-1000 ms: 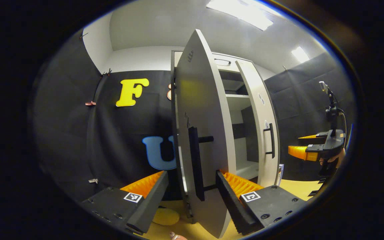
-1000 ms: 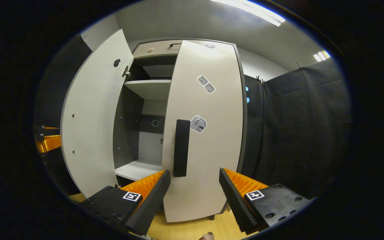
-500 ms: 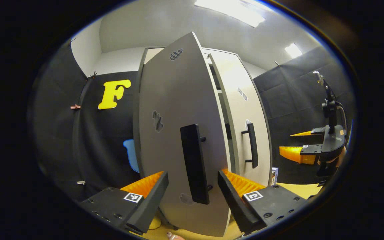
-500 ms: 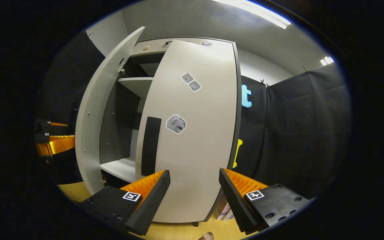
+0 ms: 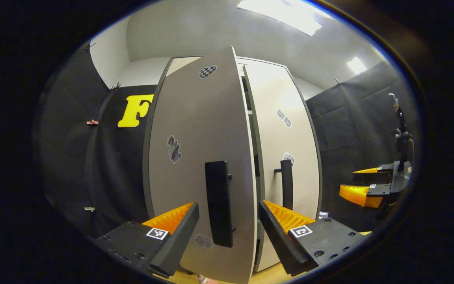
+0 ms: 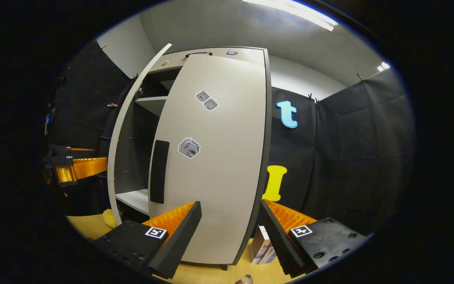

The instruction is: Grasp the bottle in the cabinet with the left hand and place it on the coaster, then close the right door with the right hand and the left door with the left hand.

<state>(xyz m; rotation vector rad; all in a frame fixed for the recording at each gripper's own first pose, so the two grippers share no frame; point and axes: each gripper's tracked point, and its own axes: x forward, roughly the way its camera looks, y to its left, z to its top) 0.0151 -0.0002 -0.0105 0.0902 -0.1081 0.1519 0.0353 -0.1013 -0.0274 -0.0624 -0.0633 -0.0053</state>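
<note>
The left hand-held gripper (image 5: 227, 221) is spread wide and grasps nothing, its fingers flanking, apparently without touching, the tall black bar handle (image 5: 219, 203) of the pale grey left cabinet door (image 5: 195, 157), which stands nearly shut with a thin dark gap remaining beside the pale grey right cabinet door (image 5: 286, 134). In the right gripper view that left door's edge (image 6: 122, 130) is ajar, with a white shelf (image 6: 132, 199) visible behind it. The right hand-held gripper (image 6: 229, 221) is likewise released and empty, facing the right door, which looks closed. The likely risk is the left door stopping short or rebounding if the push is weak. The handle's long axis runs vertically. The bottle cannot be made out, though a yellow disc (image 6: 109, 218) on the wooden counter (image 6: 89, 228) may be the coaster.
</note>
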